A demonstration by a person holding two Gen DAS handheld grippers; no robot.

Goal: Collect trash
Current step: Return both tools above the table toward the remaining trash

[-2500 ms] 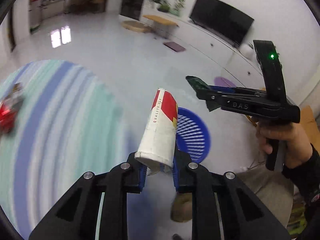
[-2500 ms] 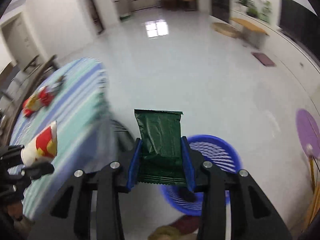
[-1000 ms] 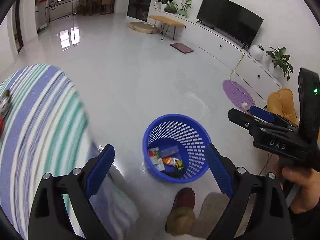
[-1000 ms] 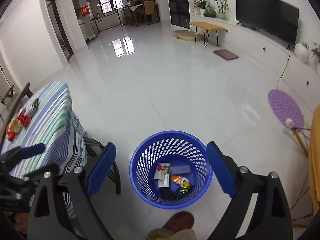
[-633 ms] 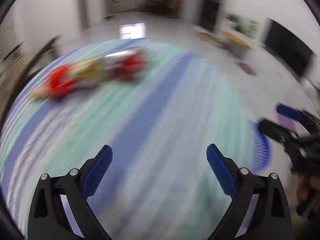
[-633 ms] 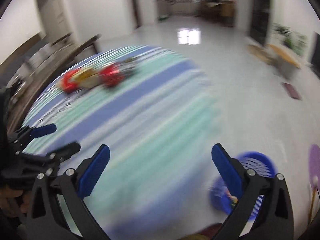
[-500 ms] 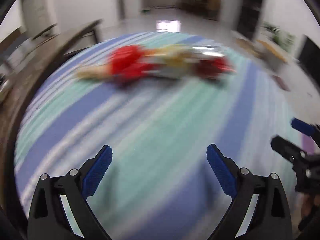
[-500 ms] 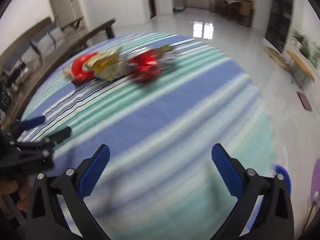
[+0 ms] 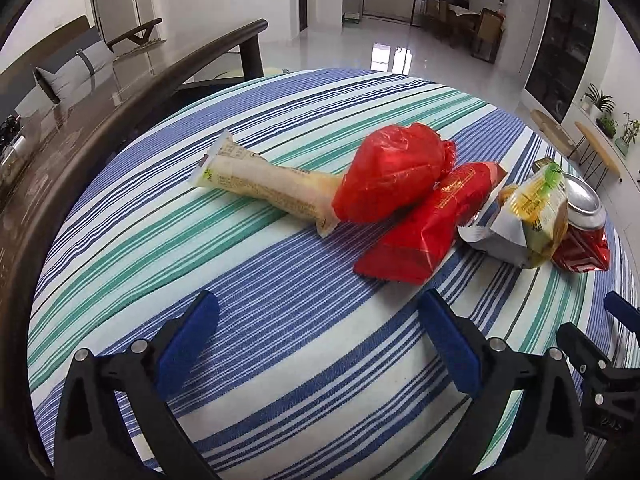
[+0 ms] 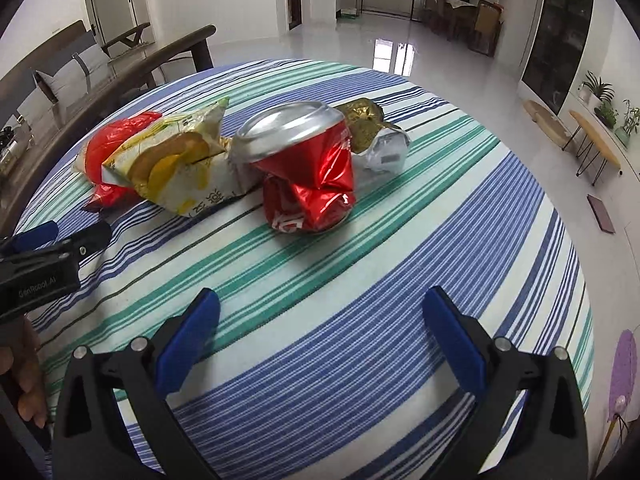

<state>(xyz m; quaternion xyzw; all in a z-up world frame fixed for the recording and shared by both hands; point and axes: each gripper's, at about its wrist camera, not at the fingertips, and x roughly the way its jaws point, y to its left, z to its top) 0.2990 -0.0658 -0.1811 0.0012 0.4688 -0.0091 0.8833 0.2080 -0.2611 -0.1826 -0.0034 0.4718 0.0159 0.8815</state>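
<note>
Trash lies in a row on the striped tablecloth [image 9: 248, 288]. In the left wrist view: a cream long wrapper [image 9: 264, 182], a crumpled red plastic bag [image 9: 394, 172], a red packet [image 9: 432, 226], a yellow-green snack bag [image 9: 528, 216] and a crushed red can [image 9: 582, 232]. My left gripper [image 9: 318, 340] is open and empty, short of the red packet. In the right wrist view the crushed red can [image 10: 308, 168] lies ahead, with the yellow snack bag [image 10: 180, 164] left and a gold-silver wrapper [image 10: 374, 134] behind. My right gripper [image 10: 320, 334] is open and empty.
A dark wooden bench back [image 9: 132, 92] curves along the table's left side. The other gripper shows at the right edge of the left wrist view [image 9: 600, 360] and at the left edge of the right wrist view [image 10: 44, 256]. Tiled floor [image 10: 452, 60] lies beyond the table.
Both grippers dropped the paper cup and green packet in the blue basket, opened, then swung back over the table. Now they face the remaining trash and the views are steady.
</note>
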